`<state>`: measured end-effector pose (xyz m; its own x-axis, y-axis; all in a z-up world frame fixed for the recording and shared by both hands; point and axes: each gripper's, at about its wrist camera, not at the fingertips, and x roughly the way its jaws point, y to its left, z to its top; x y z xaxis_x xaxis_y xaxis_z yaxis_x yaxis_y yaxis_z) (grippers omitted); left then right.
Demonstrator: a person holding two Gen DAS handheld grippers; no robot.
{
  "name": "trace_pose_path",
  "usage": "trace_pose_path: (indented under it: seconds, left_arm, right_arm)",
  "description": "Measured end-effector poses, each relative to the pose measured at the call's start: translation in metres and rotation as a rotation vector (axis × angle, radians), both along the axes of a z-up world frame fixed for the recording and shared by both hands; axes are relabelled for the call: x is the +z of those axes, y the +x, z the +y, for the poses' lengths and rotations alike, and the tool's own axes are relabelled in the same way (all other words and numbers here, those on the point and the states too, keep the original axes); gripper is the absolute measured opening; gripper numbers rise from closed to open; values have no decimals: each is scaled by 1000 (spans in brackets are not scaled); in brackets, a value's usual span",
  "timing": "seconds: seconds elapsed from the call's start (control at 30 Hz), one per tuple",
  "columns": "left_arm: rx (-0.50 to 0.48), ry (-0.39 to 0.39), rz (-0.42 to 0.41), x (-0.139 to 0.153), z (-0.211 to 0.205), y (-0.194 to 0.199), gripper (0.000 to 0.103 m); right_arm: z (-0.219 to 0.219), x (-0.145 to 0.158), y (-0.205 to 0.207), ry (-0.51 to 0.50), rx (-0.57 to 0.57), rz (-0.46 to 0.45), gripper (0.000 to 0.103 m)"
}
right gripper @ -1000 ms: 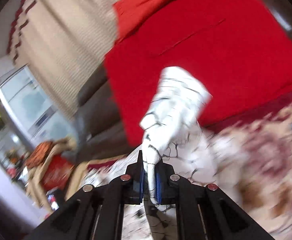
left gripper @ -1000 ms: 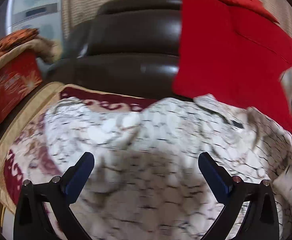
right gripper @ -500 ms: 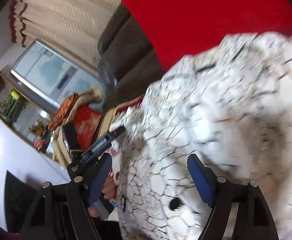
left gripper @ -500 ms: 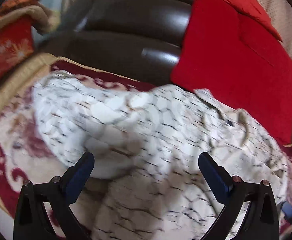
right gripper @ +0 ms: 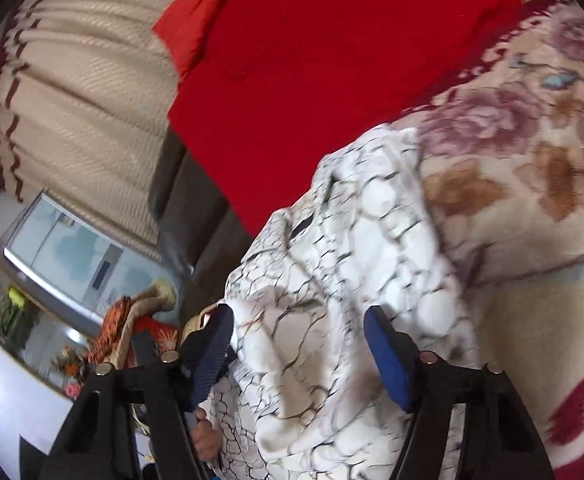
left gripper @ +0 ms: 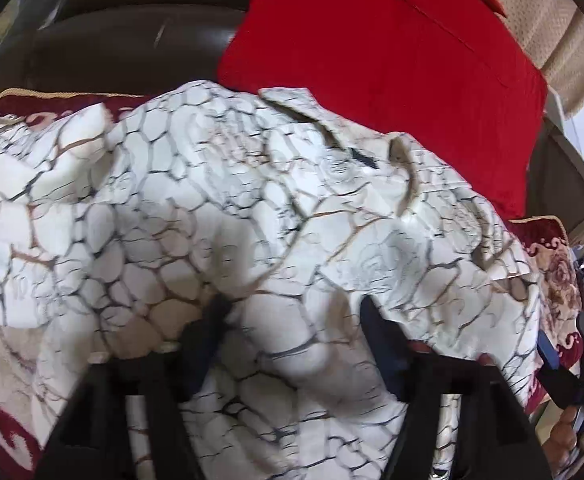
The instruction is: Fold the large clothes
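Lying crumpled mid-frame on floral blanket (right gripper: 531, 200), white crackle-print garment (left gripper: 252, 208) looks soft, light, floppy; best pinched at hem or collar edge. Left claw (left gripper: 292, 328), right claw (right gripper: 297, 340) both closing, apart, cloth between, unclamped.

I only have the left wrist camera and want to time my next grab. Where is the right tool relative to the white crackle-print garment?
Observer: The right tool is down over the white garment. Its jaws have just been closing, with bunched cloth between them but not pinched.
Operator: Anything close to its fingers?
Observer: A hand shows low in the frame, beside one finger.
Operator: What's past the sofa on that side?
Observer: A glass-fronted cabinet stands beyond the sofa, below the curtain.
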<state>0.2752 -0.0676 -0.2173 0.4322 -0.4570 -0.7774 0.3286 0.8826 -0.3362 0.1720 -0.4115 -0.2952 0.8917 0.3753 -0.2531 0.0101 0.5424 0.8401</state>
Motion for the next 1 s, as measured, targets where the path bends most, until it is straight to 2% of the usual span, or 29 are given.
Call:
trace_pose_path:
  seconds: [0.07,0.1,0.17,0.2,0.27,0.3,0.4,0.5,0.57,0.63,0.73,0.8,0.83,0.9,0.97,1.0]
  left_arm:
    - [-23,-17,-9,-1,-8,0,71]
    - [-31,-5,-22,-1,-13,-1,67]
    - [-44,37,-58,0,-21,-1,30]
    - [-48,48,-71,1,-24,-2,30]
    - [-51,19,-103,7,-25,-4,21]
    - [-55,12,-120,12,-25,-5,20]
    - [-30,26,-216,35,-15,-15,17]
    - [37,34,-298,56,5,-25,16]
    - [88,83,-351,65,17,-30,16]
    - [112,117,-336,64,29,-29,17]
    - [107,202,-254,48,33,-24,20]
    - [90,231,-226,41,36,-26,23]
    - [79,233,-223,40,38,-29,25]
    - [88,231,-257,44,47,-34,37]
    - [120,208,-301,53,65,-40,56]
    - [142,185,-316,57,72,-40,59]
  right_arm:
    - [-9,3,1,20,-8,-20,66]
    - [-11,5,3,23,-8,-26,66]
    - [-9,9,10,15,3,-28,66]
    - [-7,10,14,9,11,-23,66]
    - [-2,13,24,-3,31,-7,66]
    - [1,14,28,-15,42,3,66]
    - [12,19,41,-66,66,36,66]
    - [20,21,53,-106,87,73,66]
    - [23,20,61,-114,110,86,66]
    - [26,18,69,-146,127,121,66]
    - [27,11,80,-235,104,226,64]
    - [24,11,78,-295,52,263,53]
    - [22,12,76,-299,37,263,53]
    - [14,16,69,-290,3,242,53]
    - [12,21,63,-313,-15,210,54]
    - [14,24,61,-317,-7,182,57]
